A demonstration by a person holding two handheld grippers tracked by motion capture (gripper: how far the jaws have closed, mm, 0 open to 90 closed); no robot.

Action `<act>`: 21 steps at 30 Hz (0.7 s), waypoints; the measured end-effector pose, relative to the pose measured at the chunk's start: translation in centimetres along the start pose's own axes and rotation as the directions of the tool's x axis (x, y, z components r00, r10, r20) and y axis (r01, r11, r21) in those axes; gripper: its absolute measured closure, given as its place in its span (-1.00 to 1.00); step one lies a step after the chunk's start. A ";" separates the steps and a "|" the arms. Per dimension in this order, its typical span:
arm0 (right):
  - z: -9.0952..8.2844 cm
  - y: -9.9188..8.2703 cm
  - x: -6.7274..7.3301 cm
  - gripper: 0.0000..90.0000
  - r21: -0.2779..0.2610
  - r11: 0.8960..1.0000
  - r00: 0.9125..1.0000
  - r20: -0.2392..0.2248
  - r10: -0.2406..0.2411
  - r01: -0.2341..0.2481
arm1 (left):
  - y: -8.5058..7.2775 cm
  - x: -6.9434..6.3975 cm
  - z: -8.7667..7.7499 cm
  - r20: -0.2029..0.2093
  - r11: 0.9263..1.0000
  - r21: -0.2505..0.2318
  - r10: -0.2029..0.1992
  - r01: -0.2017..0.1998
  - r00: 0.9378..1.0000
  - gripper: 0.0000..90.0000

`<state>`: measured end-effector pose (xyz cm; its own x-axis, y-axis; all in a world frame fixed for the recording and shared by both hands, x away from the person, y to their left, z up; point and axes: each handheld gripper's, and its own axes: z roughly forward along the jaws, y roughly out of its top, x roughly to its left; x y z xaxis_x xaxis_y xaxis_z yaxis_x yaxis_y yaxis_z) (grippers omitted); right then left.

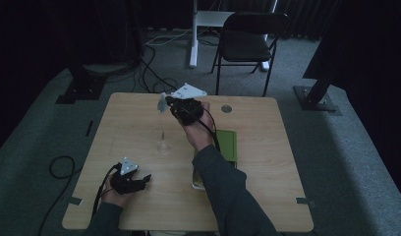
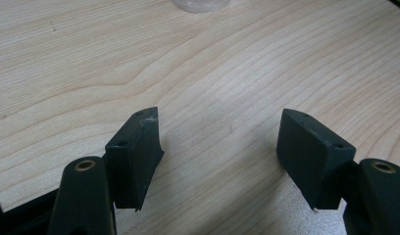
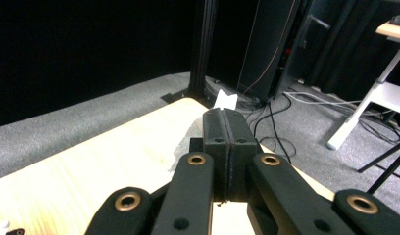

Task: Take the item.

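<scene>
My right gripper [image 1: 169, 102] is raised over the far middle of the wooden table [image 1: 125, 123], shut on a small white sachet [image 1: 162, 103] that looks like a tea bag. A thin string [image 1: 162, 125] hangs straight down from it toward a small clear cup [image 1: 163, 146] on the table. In the right gripper view the jaws of the right gripper [image 3: 226, 115] are pressed together, with a white paper tip [image 3: 225, 100] poking out beyond them and pale mesh [image 3: 186, 139] hanging below. My left gripper [image 1: 141, 180] rests at the near left, open and holding nothing [image 2: 220, 147].
A green pad [image 1: 228, 145] lies right of the right forearm, with a pale packet [image 1: 196, 183] at its near end. A round grommet [image 1: 226, 108] sits in the tabletop. A black chair [image 1: 247, 42] and cables [image 1: 154, 78] are on the floor beyond the table.
</scene>
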<state>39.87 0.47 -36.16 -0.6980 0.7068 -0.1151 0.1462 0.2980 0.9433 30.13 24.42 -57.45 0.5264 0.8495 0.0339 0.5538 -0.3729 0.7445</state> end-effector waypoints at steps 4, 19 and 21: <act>0.4 -0.5 0.2 1.00 0.011 1.000 1.000 -0.003 0.002 -0.002 | 0.0 0.0 0.0 0.000 1.000 0.001 0.000 0.000 1.000 -0.24; 2.2 -2.6 0.5 1.00 0.072 0.997 1.000 0.008 0.010 -0.011 | 0.0 0.0 0.0 -0.001 1.000 -0.001 0.000 0.000 1.000 -0.24; 2.4 -2.7 0.6 1.00 0.077 0.997 1.000 0.009 -0.004 0.003 | 0.0 0.0 0.0 -0.001 1.000 -0.001 0.000 0.000 1.000 -0.24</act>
<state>40.78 1.63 -39.54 -0.6923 0.7113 -0.1212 0.1976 0.3485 0.9162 30.13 24.41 -57.46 0.5259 0.8499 0.0345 0.5530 -0.3725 0.7453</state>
